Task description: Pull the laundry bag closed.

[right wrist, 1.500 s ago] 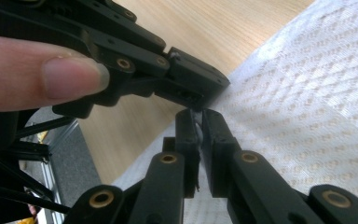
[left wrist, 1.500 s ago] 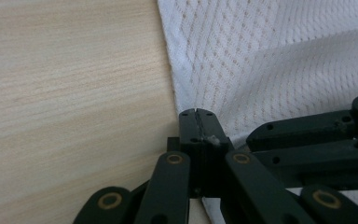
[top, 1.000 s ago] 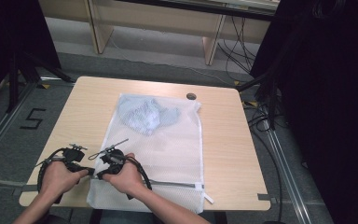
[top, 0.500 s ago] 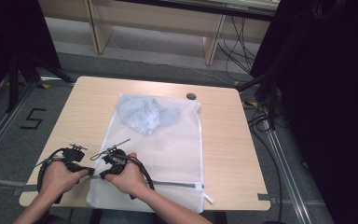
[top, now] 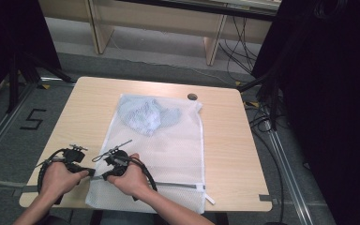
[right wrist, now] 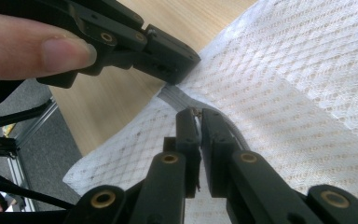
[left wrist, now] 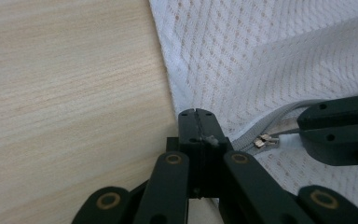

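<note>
A white mesh laundry bag (top: 173, 145) lies flat on the wooden table (top: 227, 140), with a pale blue garment (top: 145, 115) inside its far end. A grey zipper (top: 180, 185) runs along its near edge. Both grippers meet at the bag's near left corner. My left gripper (top: 92, 172) (left wrist: 197, 122) is shut on the zipper's end at that corner. Just beside it, my right gripper (top: 104, 176) (right wrist: 198, 116) is shut on the small metal zipper pull (left wrist: 263, 140). In the right gripper view, the left gripper (right wrist: 168, 53) pinches the grey tape beside a person's finger (right wrist: 32, 46).
A small round grommet (top: 192, 96) sits near the table's far edge. A white tab (top: 209, 198) hangs at the zipper's right end. Wooden shelving stands behind the table, and cables (top: 262, 117) trail over the floor on the right. A "5" (top: 33, 119) is marked on the floor at left.
</note>
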The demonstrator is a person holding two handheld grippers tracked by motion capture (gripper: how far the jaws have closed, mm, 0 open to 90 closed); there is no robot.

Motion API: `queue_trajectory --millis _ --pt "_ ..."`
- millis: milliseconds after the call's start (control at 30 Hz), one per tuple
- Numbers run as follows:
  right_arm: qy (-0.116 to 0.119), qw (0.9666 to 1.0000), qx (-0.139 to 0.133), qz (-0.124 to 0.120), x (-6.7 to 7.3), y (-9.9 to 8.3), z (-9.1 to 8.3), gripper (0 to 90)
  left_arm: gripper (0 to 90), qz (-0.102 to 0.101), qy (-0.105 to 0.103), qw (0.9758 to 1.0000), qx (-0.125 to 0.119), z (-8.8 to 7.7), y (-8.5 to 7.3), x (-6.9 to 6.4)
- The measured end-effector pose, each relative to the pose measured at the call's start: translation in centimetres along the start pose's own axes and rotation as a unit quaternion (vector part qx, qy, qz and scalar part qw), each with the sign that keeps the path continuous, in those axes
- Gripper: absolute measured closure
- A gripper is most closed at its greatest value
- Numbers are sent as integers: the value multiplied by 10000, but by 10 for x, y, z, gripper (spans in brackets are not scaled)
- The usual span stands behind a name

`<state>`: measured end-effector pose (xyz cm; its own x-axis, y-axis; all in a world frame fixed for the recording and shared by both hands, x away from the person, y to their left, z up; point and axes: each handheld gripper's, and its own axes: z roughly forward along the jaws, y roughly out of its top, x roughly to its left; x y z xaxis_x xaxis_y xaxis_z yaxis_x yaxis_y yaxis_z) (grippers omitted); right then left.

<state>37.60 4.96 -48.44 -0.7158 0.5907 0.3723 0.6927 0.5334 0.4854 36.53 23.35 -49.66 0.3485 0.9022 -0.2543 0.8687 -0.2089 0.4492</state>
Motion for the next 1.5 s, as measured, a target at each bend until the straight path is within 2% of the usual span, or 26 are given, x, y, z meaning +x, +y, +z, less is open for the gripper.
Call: queue_trajectory --millis 100,133,233,267,333,367,467,533,600,633,800,833,867,900,933,1100,1167,1233,1367,1433,1500 --pt "-40 10000 32 -53 0 0 -1 871 899 -94 -40 9999 86 -1 0 -1" --pt "-38 10000 27 -25 0 0 -1 870 899 13 -17 10000 6 0 0 0" --pt "-55 10000 51 -2 0 0 -2 870 898 -11 -3 10000 -11 0 0 0" --pt "-53 10000 41 -14 -2 0 -2 870 898 -126 -15 9999 7 0 -1 -1" --pt "-59 10000 43 11 -2 -1 -3 870 898 -10 -9 10000 -6 0 0 0" --pt "-50 9999 67 70 -2 -1 -4 870 898 -10 -9 10000 -6 0 0 0" --pt "-56 10000 64 41 -3 -1 -5 870 899 -108 -41 9999 82 -1 0 -1" --pt "-68 10000 52 34 -4 -1 -5 870 899 -1 -5 10000 -12 0 0 0" --pt "-74 9999 86 127 -3 -1 -6 870 898 15 2 10000 -10 0 0 0" --pt "-90 9999 66 70 -4 -2 -6 870 899 19 2 10000 -8 0 0 0" --pt "-83 9999 60 96 -5 -2 -7 870 898 1 -3 10000 -5 0 0 0" --pt "-113 9999 65 94 -6 -2 -8 870 899 11 -38 10000 90 -1 1 1" --pt "-100 9999 69 102 -6 -3 -8 870 899 -45 -12 10000 -7 0 0 0" --pt "-117 9999 57 105 -7 -3 -9 870 898 -89 -17 10000 -5 0 -1 -1" --pt "-111 9999 32 122 -6 -3 -9 870 899 -2 -11 10000 -5 0 0 0" --pt "-117 9998 90 94 -8 -4 -11 869 899 -11 -5 10000 -6 0 0 0" --pt "-122 9997 88 186 -8 -4 -12 869 899 -14 -5 10000 -5 0 0 0" --pt "-112 9999 65 54 -11 -4 -12 870 899 -39 -1 10000 -5 0 0 0" --pt "-121 9996 110 229 -10 -5 -14 870 898 -25 -5 10000 -4 0 0 0" --pt "-141 9997 94 147 -11 -5 -15 870 898 -81 -2 10000 -7 0 -1 -1" --pt "-138 9997 102 154 -11 -5 -15 870 899 -32 -2 10000 -6 0 0 0"
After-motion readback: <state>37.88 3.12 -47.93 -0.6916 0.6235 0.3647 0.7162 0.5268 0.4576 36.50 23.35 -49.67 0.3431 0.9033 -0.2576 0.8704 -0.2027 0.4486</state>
